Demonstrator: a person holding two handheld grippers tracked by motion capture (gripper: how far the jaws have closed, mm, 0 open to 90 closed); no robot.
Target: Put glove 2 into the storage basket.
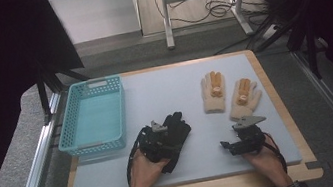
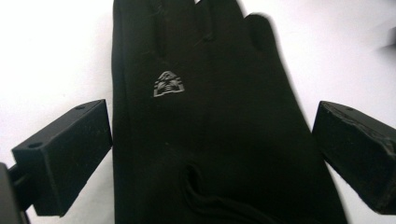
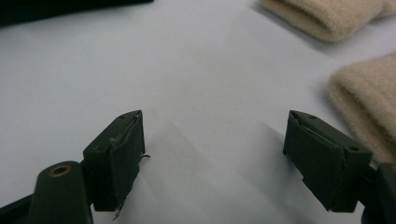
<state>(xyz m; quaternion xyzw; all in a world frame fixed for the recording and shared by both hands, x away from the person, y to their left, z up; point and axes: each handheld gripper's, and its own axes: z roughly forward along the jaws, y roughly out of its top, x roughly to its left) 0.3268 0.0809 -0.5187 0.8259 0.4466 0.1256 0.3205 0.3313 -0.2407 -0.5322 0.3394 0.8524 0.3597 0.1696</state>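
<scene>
Left gripper [image 2: 212,154] jaws apart, straddling black glove [image 2: 205,121] near mat's [image 1: 164,89] front edge; right gripper [image 3: 212,154] wide, empty. Next: clamp glove, carry to basket [image 1: 68,139].

Both grippers, left [image 1: 161,137] and right [image 1: 242,139], are black with blocky jaws, a grey three-cornered top plate, and a black cable; checked cuffs show.
</scene>
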